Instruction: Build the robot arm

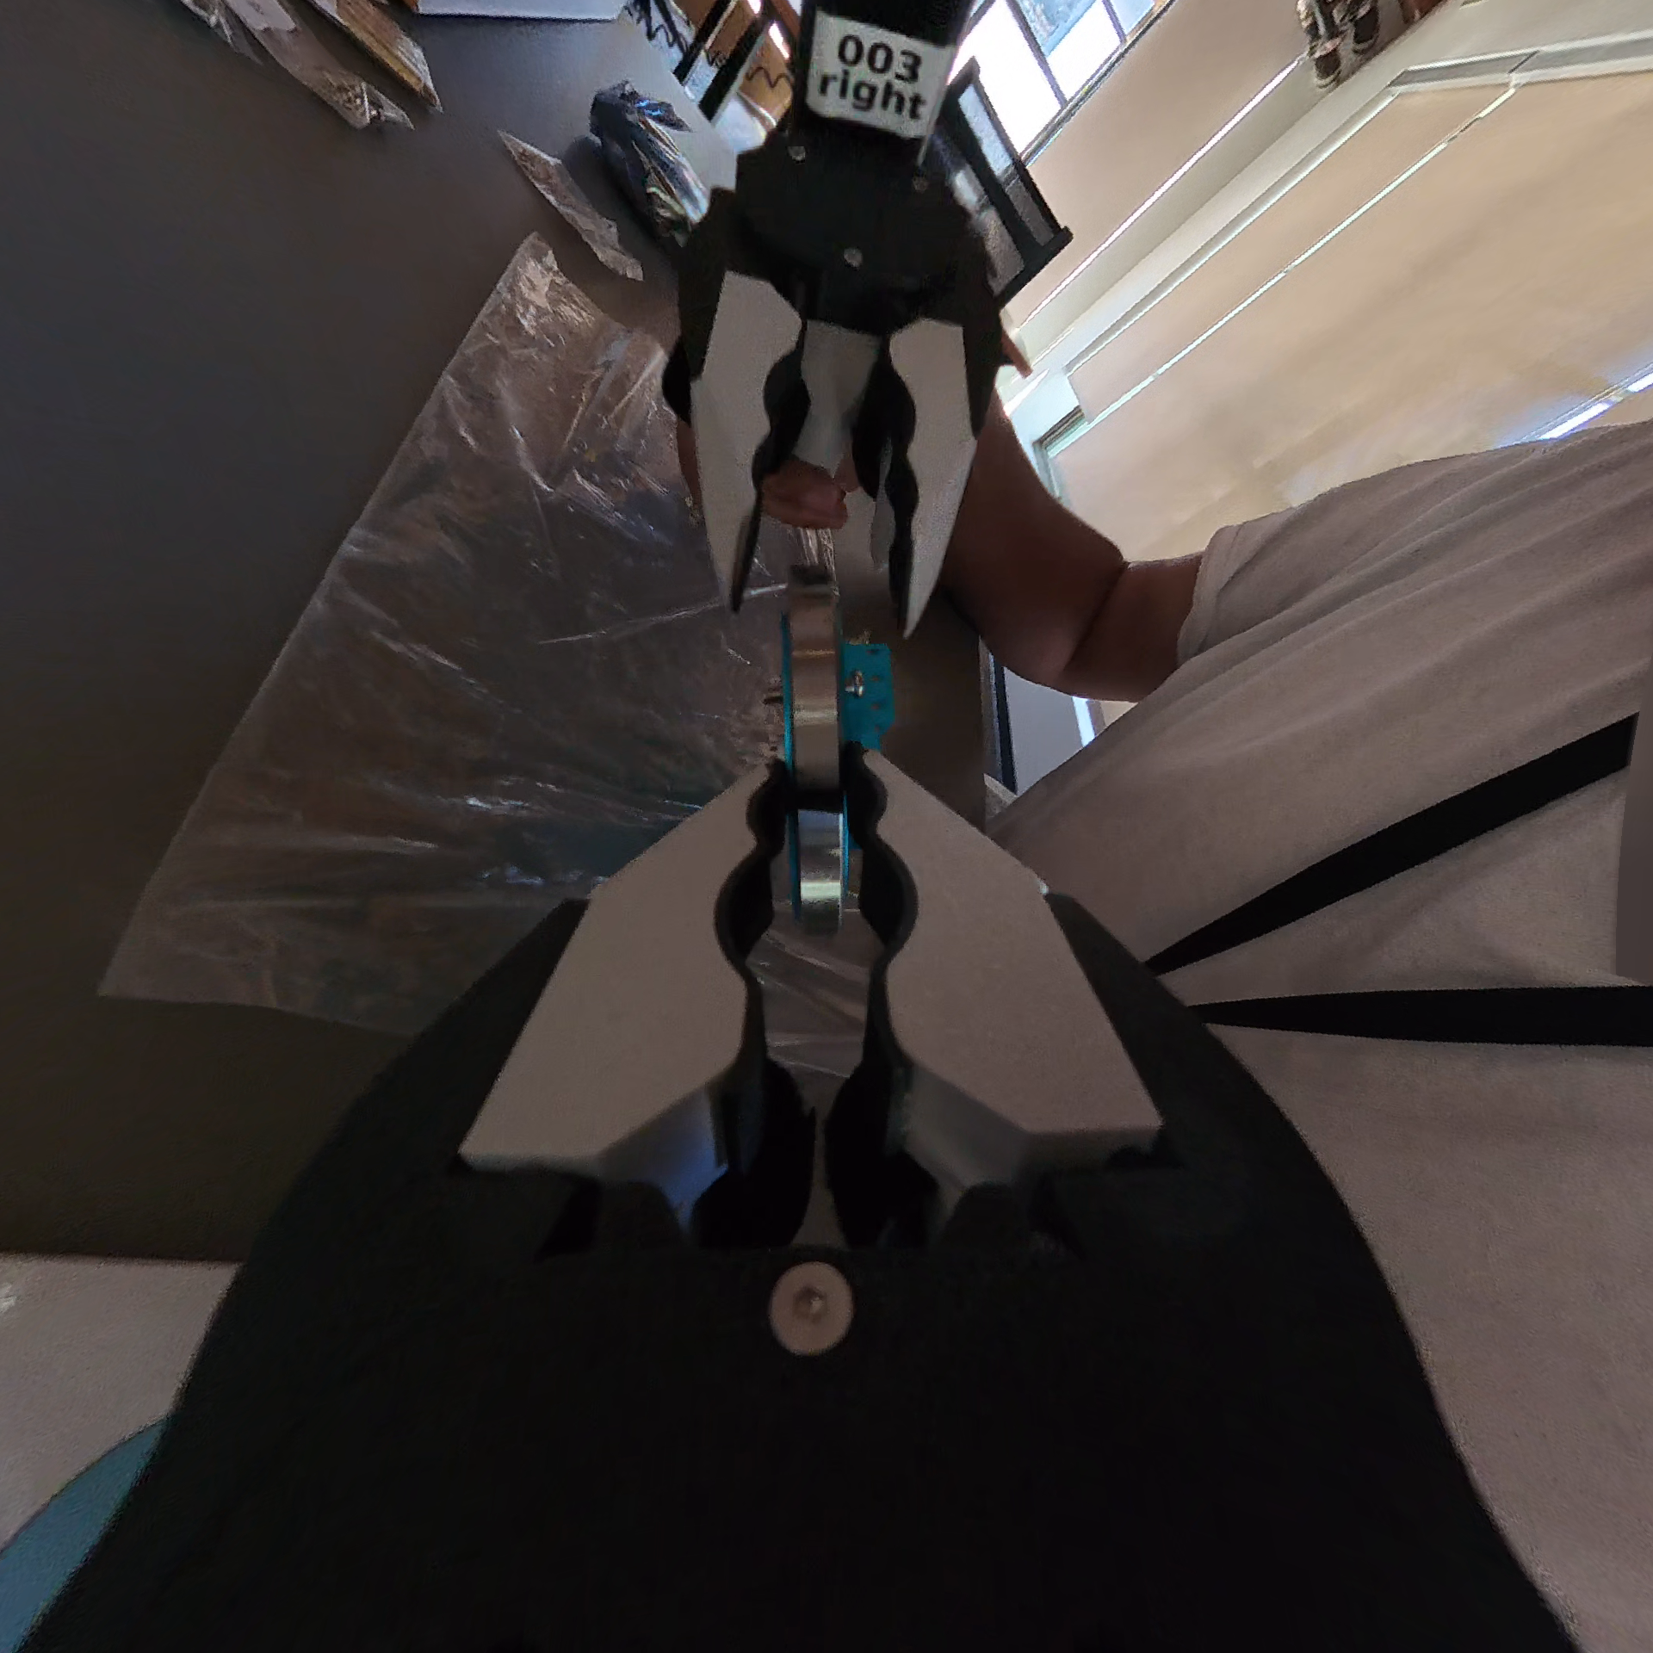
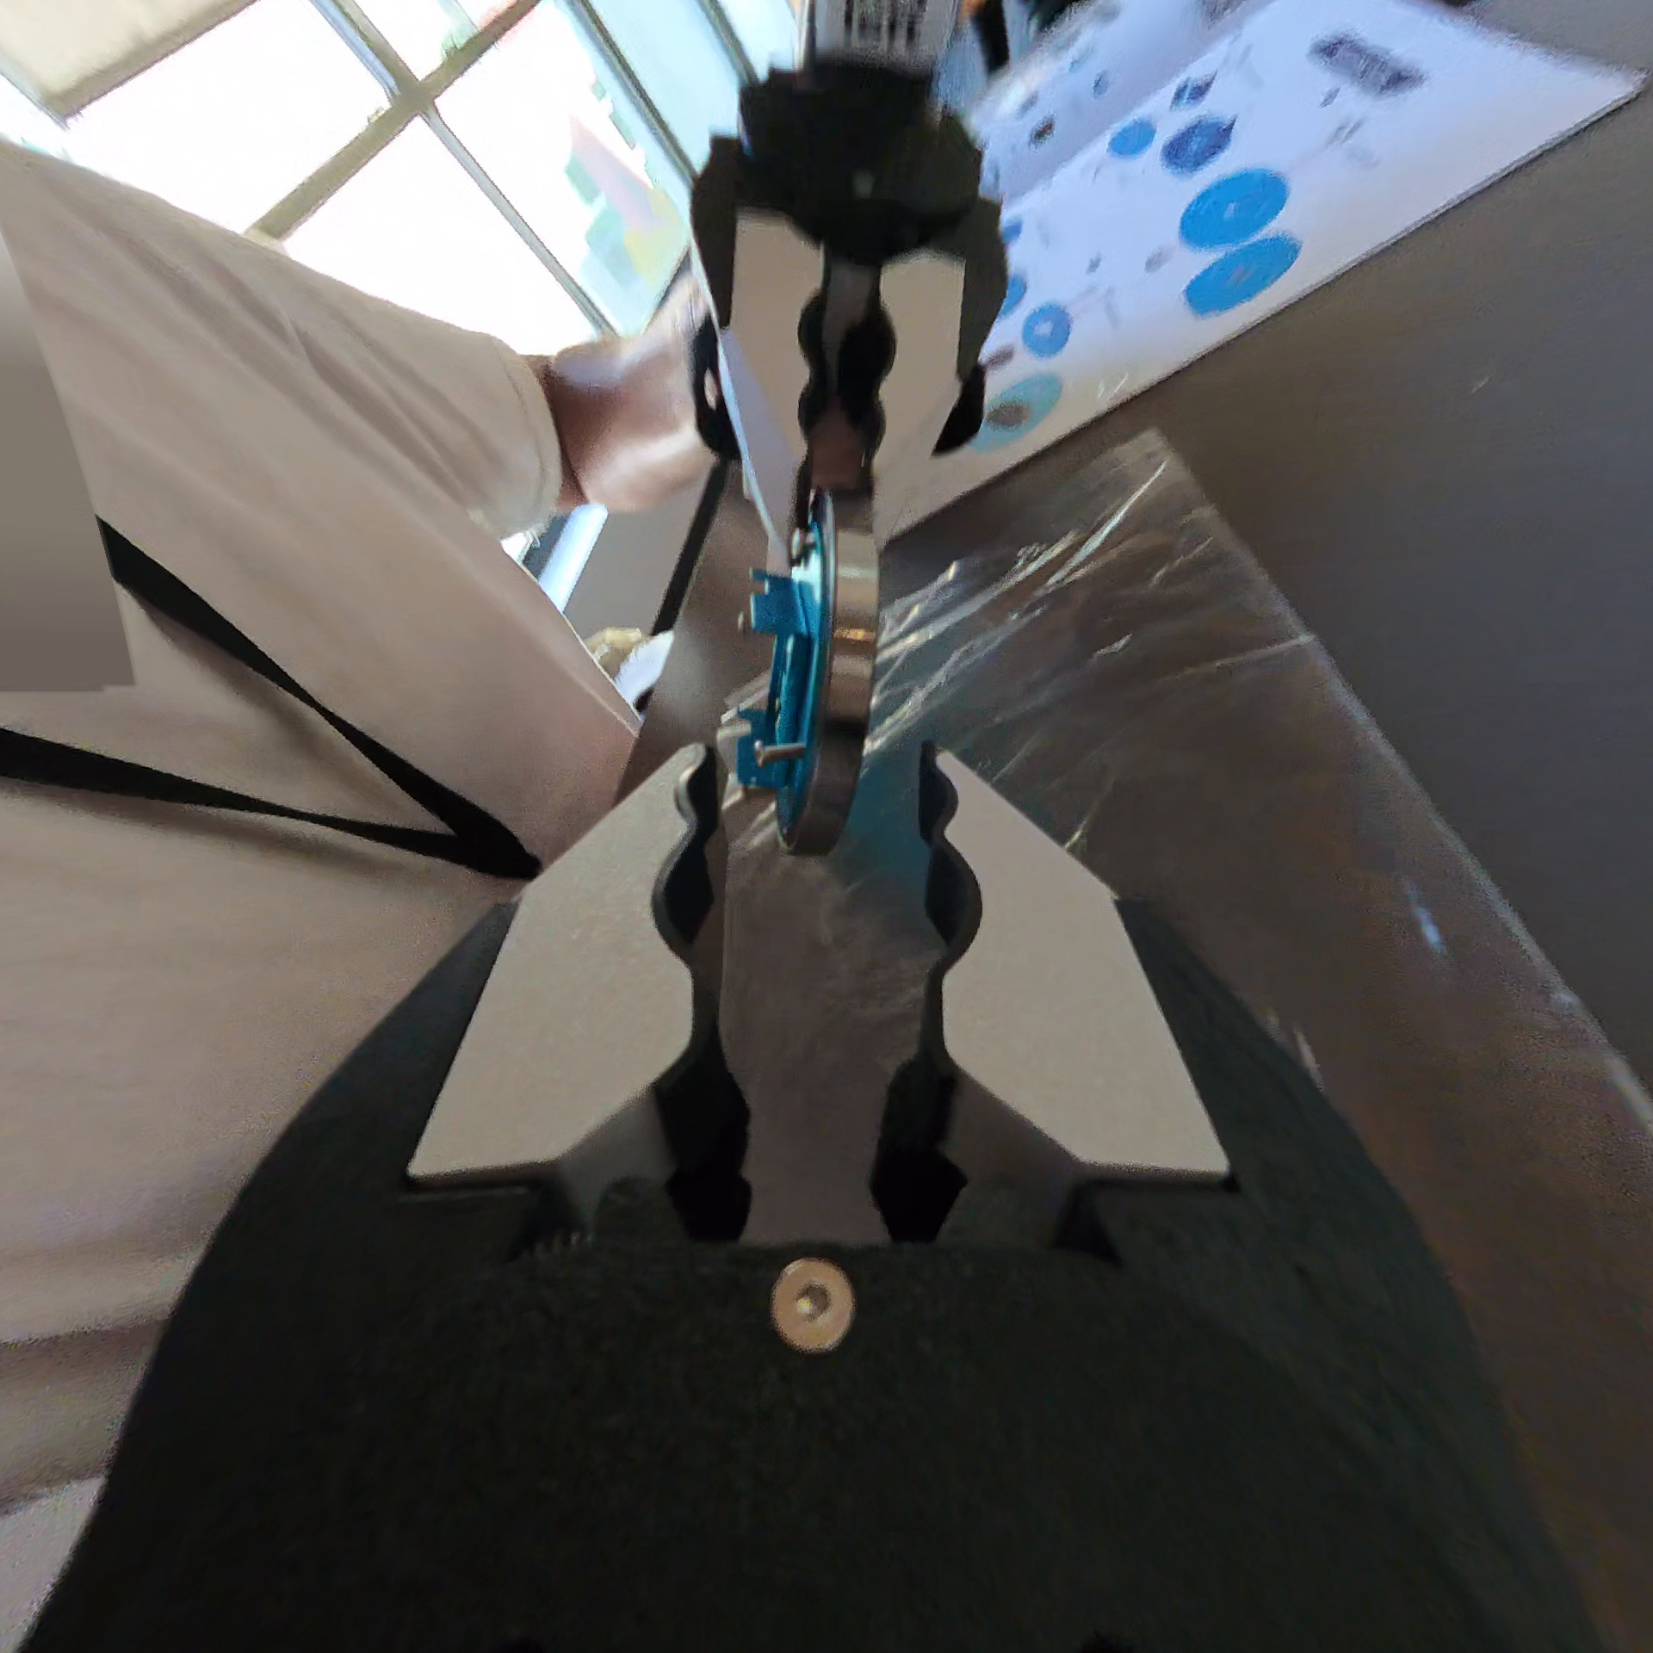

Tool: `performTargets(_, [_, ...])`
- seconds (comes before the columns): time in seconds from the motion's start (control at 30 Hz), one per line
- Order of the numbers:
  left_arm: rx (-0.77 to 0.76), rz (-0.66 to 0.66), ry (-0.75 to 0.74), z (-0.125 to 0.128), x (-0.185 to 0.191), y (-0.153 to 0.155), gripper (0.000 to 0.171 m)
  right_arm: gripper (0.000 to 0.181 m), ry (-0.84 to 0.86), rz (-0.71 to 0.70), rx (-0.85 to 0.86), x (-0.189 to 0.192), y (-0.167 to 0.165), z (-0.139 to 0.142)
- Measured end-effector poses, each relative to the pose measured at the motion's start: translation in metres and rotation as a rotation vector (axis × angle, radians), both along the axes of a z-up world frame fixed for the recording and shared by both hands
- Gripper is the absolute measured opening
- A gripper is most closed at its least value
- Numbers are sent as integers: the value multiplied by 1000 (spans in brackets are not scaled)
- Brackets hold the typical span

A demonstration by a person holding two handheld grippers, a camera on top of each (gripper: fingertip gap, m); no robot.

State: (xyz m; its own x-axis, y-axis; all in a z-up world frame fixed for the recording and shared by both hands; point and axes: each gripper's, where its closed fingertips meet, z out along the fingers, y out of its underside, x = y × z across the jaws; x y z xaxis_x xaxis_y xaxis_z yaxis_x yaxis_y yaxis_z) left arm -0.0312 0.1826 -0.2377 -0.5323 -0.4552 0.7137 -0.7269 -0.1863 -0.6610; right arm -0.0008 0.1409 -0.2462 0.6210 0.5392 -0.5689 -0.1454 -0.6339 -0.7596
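A round silver metal disc (image 1: 812, 680) with a blue plate and a small blue bracket (image 1: 863, 707) on one face is held edge-on in the air. My left gripper (image 1: 818, 760) is shut on its near rim. My right gripper (image 1: 827, 613) faces it from the far side, open, with its fingertips on either side of the disc's other rim. In the right wrist view, the disc (image 2: 845, 644) hangs between my open right gripper (image 2: 823, 769) and the shut left gripper (image 2: 836, 510), with gaps on both sides of the rim. The blue bracket (image 2: 774, 617) faces left.
A clear plastic bag (image 1: 465, 716) lies flat on the dark table (image 1: 179, 447) under the disc; it also shows in the right wrist view (image 2: 1118, 671). A white sheet with blue circles (image 2: 1207, 224) lies farther off. Packets (image 1: 358, 72) lie at the table's far end. A person's white-shirted torso (image 1: 1342, 894) is close by. My right fingertips sit around 6 centimetres from my left ones.
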Motion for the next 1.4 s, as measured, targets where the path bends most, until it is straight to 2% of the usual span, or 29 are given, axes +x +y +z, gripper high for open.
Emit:
performTargets(0.07, [31, -2, -10, 0, 2, 0, 12, 42, -76, 16, -24, -9, -1, -11])
performTargets(0.17, [77, -18, -37, -1, 1, -3, 12, 28, -134, -7, 28, -16, 6, -12])
performTargets(0.27, [154, -37, -124, 2, 0, -7, 12, 23, -151, -38, 64, -15, 8, -6])
performTargets(0.4, [266, -77, -244, 5, -6, -12, 12, 22, -268, -38, 151, -17, 5, -2])
performTargets(0.6, [316, -87, -341, 6, -12, -14, 12, 28, -327, 4, 176, -22, -5, -7])
performTargets(0.77, [399, -97, -453, 7, -21, -18, 12, 26, -280, 17, 235, -27, -11, -2])
performTargets(0.93, [451, -102, -523, 6, -29, -22, 12, 23, -348, 29, 299, -35, -12, 0])
performTargets(1.07, [461, -105, -561, 7, -33, -26, 13, 23, -340, 31, 323, -39, -15, 0])
performTargets(1.23, [461, -109, -568, 6, -32, -26, 13, 32, -347, 15, 273, -31, -17, -6])
performTargets(1.4, [447, -129, -567, 6, -34, -26, 13, 27, -323, 38, 185, -29, -18, -15])
